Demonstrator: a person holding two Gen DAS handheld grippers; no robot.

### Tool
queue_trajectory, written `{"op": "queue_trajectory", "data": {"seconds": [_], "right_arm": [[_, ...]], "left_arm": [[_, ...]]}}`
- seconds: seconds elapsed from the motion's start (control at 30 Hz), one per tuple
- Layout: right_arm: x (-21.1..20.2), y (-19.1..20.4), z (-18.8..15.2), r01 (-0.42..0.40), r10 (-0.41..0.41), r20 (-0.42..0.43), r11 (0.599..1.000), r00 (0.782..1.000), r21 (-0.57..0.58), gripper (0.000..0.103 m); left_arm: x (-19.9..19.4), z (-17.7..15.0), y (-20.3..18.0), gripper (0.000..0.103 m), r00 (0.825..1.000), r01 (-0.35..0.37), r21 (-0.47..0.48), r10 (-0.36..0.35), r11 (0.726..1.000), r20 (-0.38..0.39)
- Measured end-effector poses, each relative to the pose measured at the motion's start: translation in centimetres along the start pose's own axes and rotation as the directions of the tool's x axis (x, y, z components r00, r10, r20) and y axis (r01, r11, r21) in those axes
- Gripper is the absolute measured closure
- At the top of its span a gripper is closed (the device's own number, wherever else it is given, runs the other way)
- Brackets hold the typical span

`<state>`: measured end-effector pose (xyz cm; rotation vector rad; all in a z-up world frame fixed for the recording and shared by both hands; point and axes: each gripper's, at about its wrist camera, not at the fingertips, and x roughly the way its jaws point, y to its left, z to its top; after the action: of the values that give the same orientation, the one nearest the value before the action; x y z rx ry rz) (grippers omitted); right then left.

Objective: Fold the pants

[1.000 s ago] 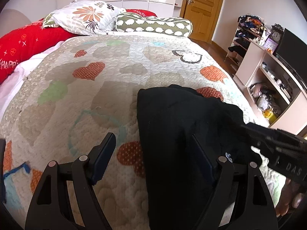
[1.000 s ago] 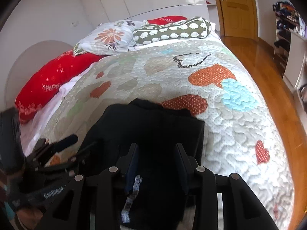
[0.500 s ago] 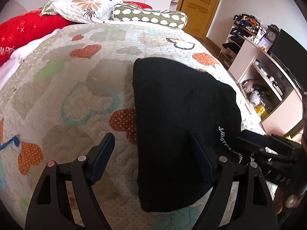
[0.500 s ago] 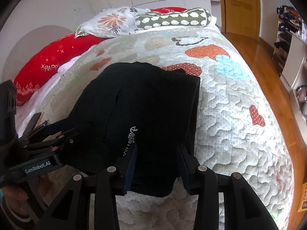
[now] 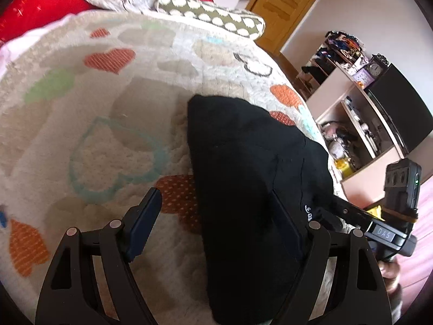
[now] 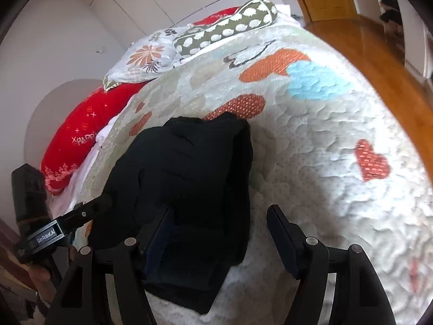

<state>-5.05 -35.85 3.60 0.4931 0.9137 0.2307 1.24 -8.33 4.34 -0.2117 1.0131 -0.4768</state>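
Observation:
Black pants [image 5: 243, 168] lie folded in a thick bundle on the heart-patterned quilt [image 5: 108, 124], near the bed's foot. They also show in the right wrist view [image 6: 189, 178]. My left gripper [image 5: 216, 224] is open, its jaws wide apart over the bundle's left edge; the right finger lies against the black cloth. My right gripper [image 6: 219, 235] is open over the bundle's right edge and holds nothing. The right gripper shows at the lower right in the left wrist view [image 5: 351, 211], and the left gripper shows at the lower left in the right wrist view [image 6: 89, 211].
Pillows [image 6: 224, 29] and a red cushion [image 6: 86, 132] lie at the head of the bed. Shelves with clutter and a dark screen [image 5: 379, 124] stand beside the bed. A wooden door [image 5: 286, 2] and wooden floor [image 6: 379, 54] are beyond.
My right gripper's jaws have opened wider than half a second ago. Both grippers have tilted and pulled back toward the near edge of the bundle. The pants lie flatter on the quilt.

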Motion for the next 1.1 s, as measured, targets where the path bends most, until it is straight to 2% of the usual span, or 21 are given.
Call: {"op": "queue_trajectory", "data": {"seconds": [0.1, 0.2, 0.27, 0.33, 0.37, 0.4, 0.5, 0.57, 0.7, 0.77, 0.9, 0.97, 1.03, 1.07, 1.1], "right_arm": [[1.4, 0.0, 0.4, -0.044, 0.045, 0.017, 0.999, 0.999, -0.018, 0.031], [2.3, 0.4, 0.9, -0.066, 0.067, 0.024, 0.997, 0.997, -0.039, 0.029], [2.8, 0.8, 1.0, -0.089, 0.090, 0.017, 0.995, 0.996, -0.050, 0.039], [3.2, 1.4, 1.0, -0.072, 0.073, 0.016, 0.995, 0.997, -0.071, 0.054], [3.1, 1.6, 0.9, -0.065, 0.068, 0.026, 0.995, 0.997, -0.075, 0.058], [2.8, 1.8, 0.8, -0.066, 0.069, 0.040, 0.995, 0.997, -0.075, 0.064], [1.4, 3.3, 1.0, -0.081, 0.089, 0.081, 0.992, 0.993, -0.094, 0.069], [0.5, 4.5, 1.2, -0.097, 0.109, 0.098, 0.988, 0.989, -0.119, 0.070], [0.2, 7.3, 2.8, -0.123, 0.143, 0.110, 0.978, 0.984, -0.167, 0.072], [0.9, 8.5, 3.8, -0.146, 0.167, 0.115, 0.975, 0.979, -0.167, 0.072], [3.1, 10.2, 5.5, -0.171, 0.190, 0.113, 0.973, 0.975, -0.154, 0.072], [4.9, 10.6, 6.3, -0.158, 0.173, 0.105, 0.977, 0.979, -0.143, 0.072], [6.4, 10.4, 7.1, -0.116, 0.132, 0.113, 0.984, 0.985, -0.133, 0.072], [8.1, 9.9, 7.7, -0.060, 0.072, 0.096, 0.991, 0.993, -0.122, 0.072], [9.4, 9.5, 8.0, 0.007, 0.000, 0.061, 0.993, 0.998, -0.120, 0.072]], "left_arm": [[1.6, 0.2, -0.1, 0.017, 0.999, 0.030, -0.020, -0.030, 0.999, -0.038], [2.0, 0.0, -0.6, 0.011, 0.999, 0.026, 0.001, -0.026, 1.000, -0.023], [2.1, -0.1, -1.1, 0.011, 1.000, 0.000, 0.030, 0.000, 1.000, -0.017], [2.0, -0.2, -1.2, 0.019, 1.000, 0.001, 0.040, 0.000, 0.999, -0.013], [1.9, -0.2, -1.3, 0.035, 1.000, 0.019, 0.040, -0.018, 0.999, -0.015], [1.6, -0.2, -1.4, 0.040, 0.999, 0.042, 0.042, -0.041, 0.998, -0.019], [0.7, -0.2, -1.8, 0.051, 1.000, 0.011, 0.054, -0.011, 0.998, 0.003], [-0.2, 0.1, -1.8, 0.055, 1.000, -0.002, 0.058, 0.001, 0.998, 0.020], [-2.6, 1.8, -0.3, 0.055, 0.995, -0.058, 0.057, 0.053, 0.997, 0.086], [-3.6, 3.0, 1.2, 0.055, 0.994, -0.058, 0.036, 0.054, 0.998, 0.098], [-3.8, 5.1, 3.9, 0.055, 0.989, -0.104, 0.016, 0.102, 0.994, 0.105], [-3.0, 5.7, 5.3, 0.055, 0.986, -0.139, 0.004, 0.137, 0.990, 0.099], [-1.7, 6.1, 7.5, 0.054, 0.976, -0.201, -0.030, 0.203, 0.979, 0.080], [-1.3, 6.3, 8.2, 0.053, 0.982, -0.179, -0.048, 0.182, 0.983, 0.061], [-1.2, 6.4, 9.1, 0.051, 0.991, -0.121, -0.080, 0.125, 0.989, 0.048]]}}
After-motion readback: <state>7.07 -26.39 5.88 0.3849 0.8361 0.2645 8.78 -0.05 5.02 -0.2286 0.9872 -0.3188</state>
